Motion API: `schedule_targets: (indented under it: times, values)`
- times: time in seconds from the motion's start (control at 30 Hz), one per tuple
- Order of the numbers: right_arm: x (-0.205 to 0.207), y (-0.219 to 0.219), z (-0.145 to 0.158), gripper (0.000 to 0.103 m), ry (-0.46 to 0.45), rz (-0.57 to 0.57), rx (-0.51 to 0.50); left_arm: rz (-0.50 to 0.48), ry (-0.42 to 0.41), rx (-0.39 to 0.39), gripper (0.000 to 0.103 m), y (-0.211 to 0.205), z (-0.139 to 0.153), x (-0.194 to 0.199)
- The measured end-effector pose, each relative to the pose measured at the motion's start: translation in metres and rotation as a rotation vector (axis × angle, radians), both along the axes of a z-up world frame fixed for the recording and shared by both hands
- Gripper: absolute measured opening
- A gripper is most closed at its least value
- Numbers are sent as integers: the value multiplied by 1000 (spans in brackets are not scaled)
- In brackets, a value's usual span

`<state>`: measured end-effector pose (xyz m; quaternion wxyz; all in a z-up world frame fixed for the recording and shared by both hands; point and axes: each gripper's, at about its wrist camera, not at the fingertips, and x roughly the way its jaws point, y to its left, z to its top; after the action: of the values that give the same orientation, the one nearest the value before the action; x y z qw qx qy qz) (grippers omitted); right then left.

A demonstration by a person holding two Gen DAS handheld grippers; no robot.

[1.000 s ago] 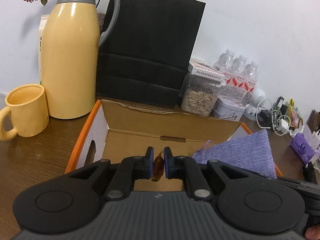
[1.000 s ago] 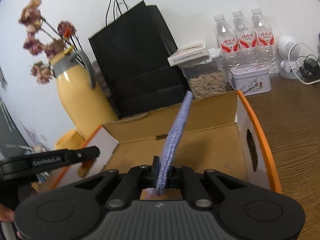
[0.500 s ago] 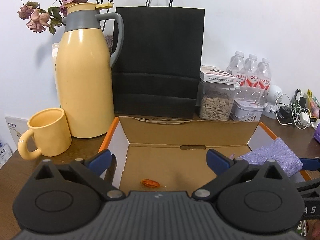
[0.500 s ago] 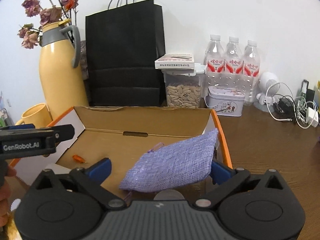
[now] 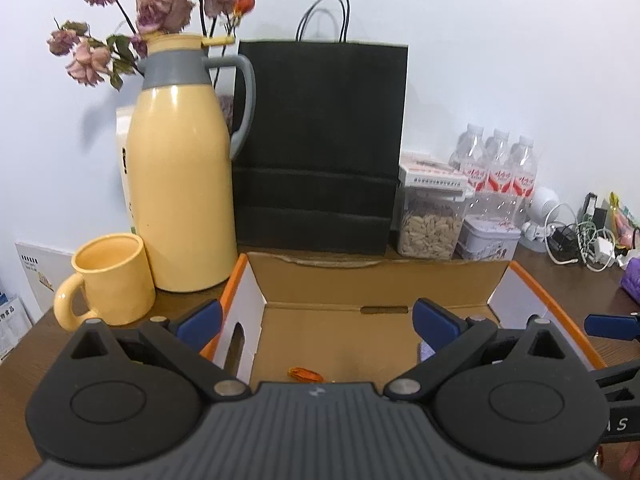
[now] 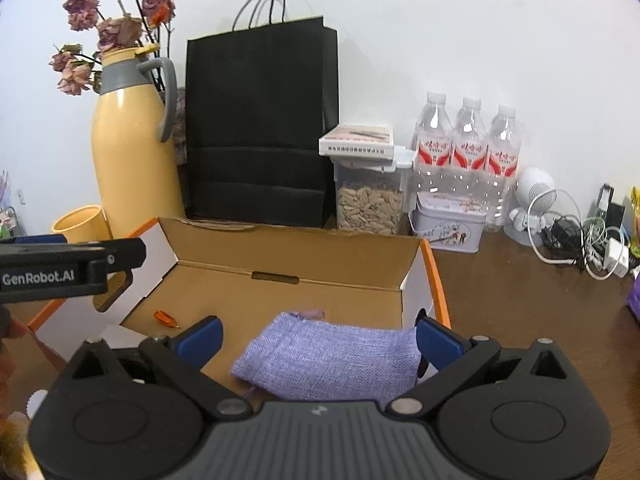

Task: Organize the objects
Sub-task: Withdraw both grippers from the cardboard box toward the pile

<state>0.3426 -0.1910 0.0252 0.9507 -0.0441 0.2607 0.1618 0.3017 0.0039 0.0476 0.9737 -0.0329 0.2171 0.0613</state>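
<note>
Both grippers are sitting wide open over the box (image 6: 434,280), jaws having just been opening, nothing in either. The left gripper (image 5: 316,320) is hovering over the orange bit (image 5: 305,374) lying on the box floor, and the right gripper (image 6: 318,338) is over the purple pouch (image 6: 328,360), which is lying flat inside near the right wall. Risk from here is probably a low finger snagging the pouch or clipping the box wall while pulling out, dragging stuff back out.

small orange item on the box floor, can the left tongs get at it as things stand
Probably yes. The small orange item lies alone on the open cardboard box's floor, just ahead of the left tongs, whose jaws stand wide open and empty. The purple woven pouch lies apart from it.
</note>
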Motion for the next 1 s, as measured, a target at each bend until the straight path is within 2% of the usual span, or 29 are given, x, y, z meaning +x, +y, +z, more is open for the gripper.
schedule_targets:
  times: [0.37, 0.7, 1.0]
  values:
    - [-52, -6, 23, 103, -91, 33, -32, -21, -80, 15, 103, -1, 25, -56]
    - [-106, -16, 34, 103, -139, 60, -25, -39, -93, 23, 103, 6, 32, -106]
    - [-155, -26, 28, 103, -139, 72, -33, -35, -78, 34, 103, 11, 30, -150]
